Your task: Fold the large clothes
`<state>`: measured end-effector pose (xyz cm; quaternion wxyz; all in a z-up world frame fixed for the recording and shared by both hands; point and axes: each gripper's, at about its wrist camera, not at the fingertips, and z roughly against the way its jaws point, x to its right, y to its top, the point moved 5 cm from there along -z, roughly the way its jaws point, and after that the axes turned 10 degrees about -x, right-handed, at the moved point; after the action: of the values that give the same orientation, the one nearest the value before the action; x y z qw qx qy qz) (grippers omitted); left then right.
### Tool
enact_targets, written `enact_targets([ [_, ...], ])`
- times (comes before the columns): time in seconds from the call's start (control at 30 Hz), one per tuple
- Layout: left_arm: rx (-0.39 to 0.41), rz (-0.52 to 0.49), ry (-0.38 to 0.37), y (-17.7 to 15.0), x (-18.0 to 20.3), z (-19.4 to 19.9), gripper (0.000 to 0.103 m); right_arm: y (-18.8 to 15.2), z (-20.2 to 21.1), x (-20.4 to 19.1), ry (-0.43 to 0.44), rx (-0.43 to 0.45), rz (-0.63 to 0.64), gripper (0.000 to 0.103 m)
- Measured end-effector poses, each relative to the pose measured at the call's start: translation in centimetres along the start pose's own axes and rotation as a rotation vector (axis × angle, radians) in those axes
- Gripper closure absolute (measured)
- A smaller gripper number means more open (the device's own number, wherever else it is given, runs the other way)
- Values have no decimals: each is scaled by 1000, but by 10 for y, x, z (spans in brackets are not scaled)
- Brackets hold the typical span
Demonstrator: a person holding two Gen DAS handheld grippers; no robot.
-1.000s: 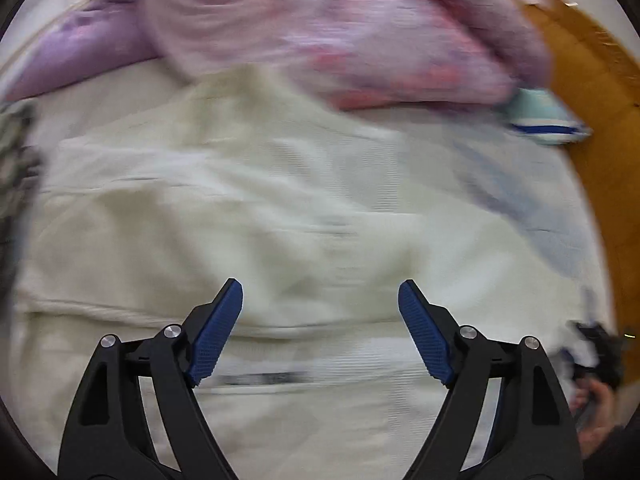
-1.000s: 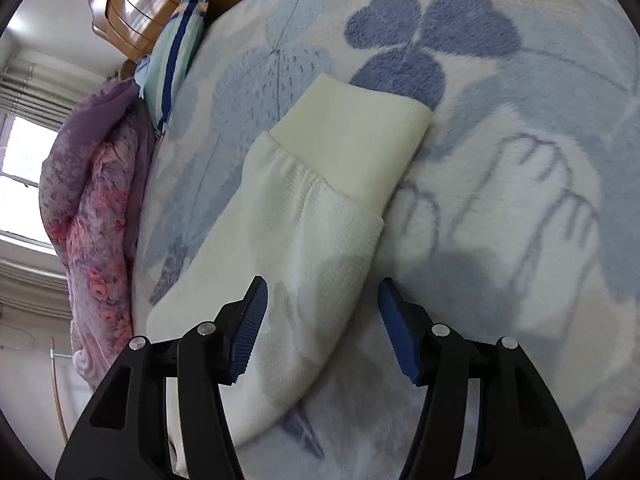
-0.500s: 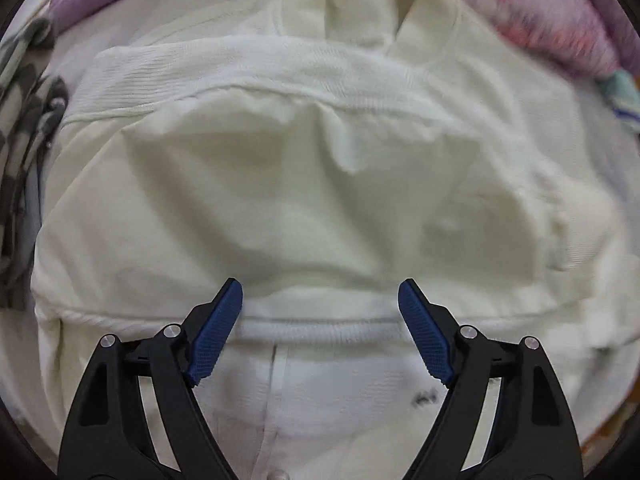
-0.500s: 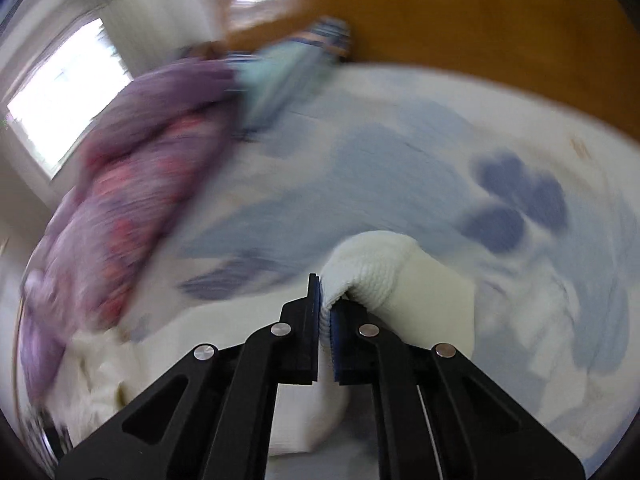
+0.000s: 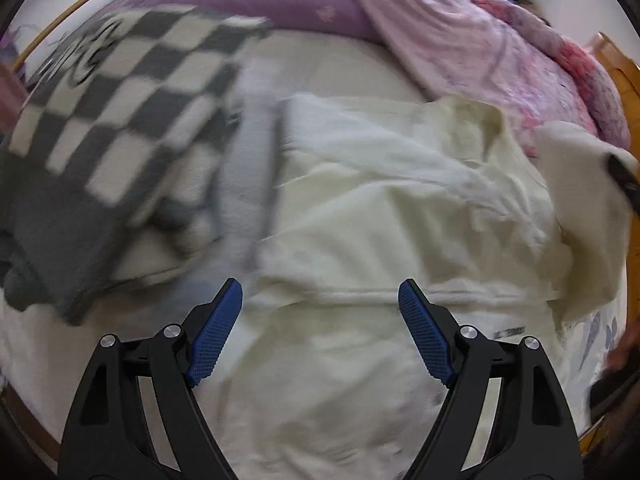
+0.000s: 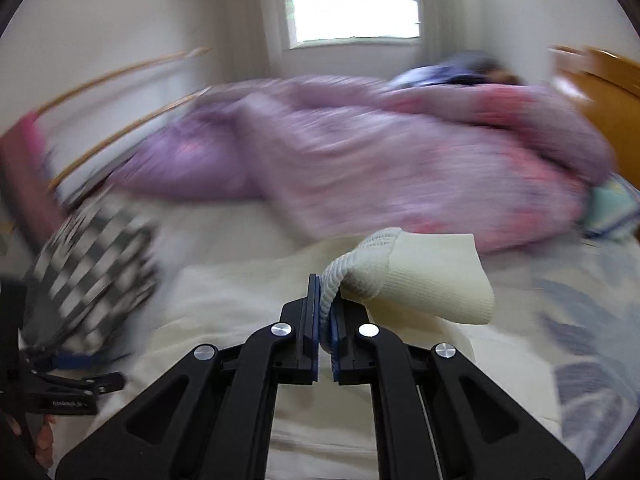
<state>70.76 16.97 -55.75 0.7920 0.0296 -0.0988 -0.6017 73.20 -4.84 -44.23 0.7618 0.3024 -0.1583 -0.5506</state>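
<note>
Cream knit: the right tool [image 6: 327, 320] pinches the sweater [image 5: 392, 216] cuff [image 6: 420, 280], lifting the sleeve to fold it inward; the left tool [image 5: 320, 328] hovers spread above the sweater's hem.

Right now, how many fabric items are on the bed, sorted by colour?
Cream: 1, the sweater, its cuff clamped in the right gripper.
Grey-and-white checkered: 1, the blanket.
Purple-pink floral: 1, the quilt.
Teal striped: 1, the pillow.
Total: 4.
</note>
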Motion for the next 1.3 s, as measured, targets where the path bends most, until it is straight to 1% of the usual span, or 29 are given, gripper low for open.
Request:
enact_targets([
  [0.03, -2, 9, 3, -4, -13, 2, 22, -5, -21, -31, 31, -42, 38, 99],
  [0.07, -2, 13, 5, -7, -21, 3, 22, -10, -36, -49, 48, -75, 65, 98],
  [0.1, -1, 14, 8, -10, -28, 4, 22, -22, -62, -77, 82, -161, 107, 95],
  [0.13, 4, 17, 16, -13, -37, 6, 22, -32, -86, -95, 82, -253, 136, 90],
  [0.17, 2, 20, 16, -17, -44, 6, 22, -48, -110, -111, 57, -367, 168, 85],
  [0.2, -4, 25, 13, -20, -50, 5, 22, -59, -125, -118, 44, -437, 185, 79],
  [0.23, -7, 36, 14, -24, -56, 6, 22, -77, -143, -126, 35, -530, 197, 71],
  [0.27, -10, 42, 10, -26, -60, 5, 22, -85, -148, -128, 41, -571, 193, 71],
  [0.3, -14, 45, 5, -28, -63, 6, 22, -88, -146, -128, 49, -572, 175, 64],
  [0.33, -13, 48, 6, -30, -66, 6, 22, -87, -139, -125, 70, -553, 142, 52],
  [0.4, -10, 54, -2, -30, -64, 6, 22, -85, -124, -120, 81, -518, 103, 44],
  [0.47, -4, 68, -14, -31, -62, 7, 22, -80, -109, -110, 107, -484, 52, 44],
  [0.5, -2, 72, -27, -31, -59, 7, 22, -78, -100, -98, 113, -465, 20, 44],
  [0.6, 0, 52, -48, -25, -35, 6, 22, -72, -74, -65, 138, -413, -91, 44],
  [0.63, 6, 32, -57, -22, -23, 5, 22, -71, -63, -50, 137, -393, -124, 44],
  [0.67, 11, 14, -56, -18, -14, 4, 22, -71, -54, -35, 126, -378, -142, 44],
  [0.7, 15, -6, -48, -15, -5, 3, 22, -69, -45, -12, 95, -359, -164, 44],
  [0.77, 22, -34, -18, -1, 11, -3, 22, -67, -32, 26, 51, -341, -214, 44],
  [0.83, 30, -36, 6, 19, 22, -9, 22, -64, -20, 80, -20, -331, -268, 43],
  [0.87, 39, -30, 24, 32, 25, -12, 22, -64, -15, 96, -41, -325, -288, 43],
  [0.93, 31, -19, 57, 57, 28, -22, 22, -61, -1, 147, -83, -313, -353, 40],
  [1.0, 5, 10, 50, 80, 26, -33, 22, -56, -1, 184, -75, -304, -421, 37],
  [1.1, -12, 75, 72, 114, 15, -44, 22, -53, -14, 228, -41, -311, -542, 35],
  [1.17, -10, 87, 137, 132, 7, -52, 22, -52, -33, 251, 9, -332, -635, 35],
  [1.2, -11, 89, 166, 139, 4, -55, 22, -53, -36, 263, 14, -332, -675, 35],
  [1.27, -31, 108, 174, 152, -2, -65, 22, -55, -49, 274, 29, -358, -706, 35],
  [1.3, -34, 109, 181, 156, -4, -69, 22, -57, -58, 279, 21, -365, -716, 35],
])
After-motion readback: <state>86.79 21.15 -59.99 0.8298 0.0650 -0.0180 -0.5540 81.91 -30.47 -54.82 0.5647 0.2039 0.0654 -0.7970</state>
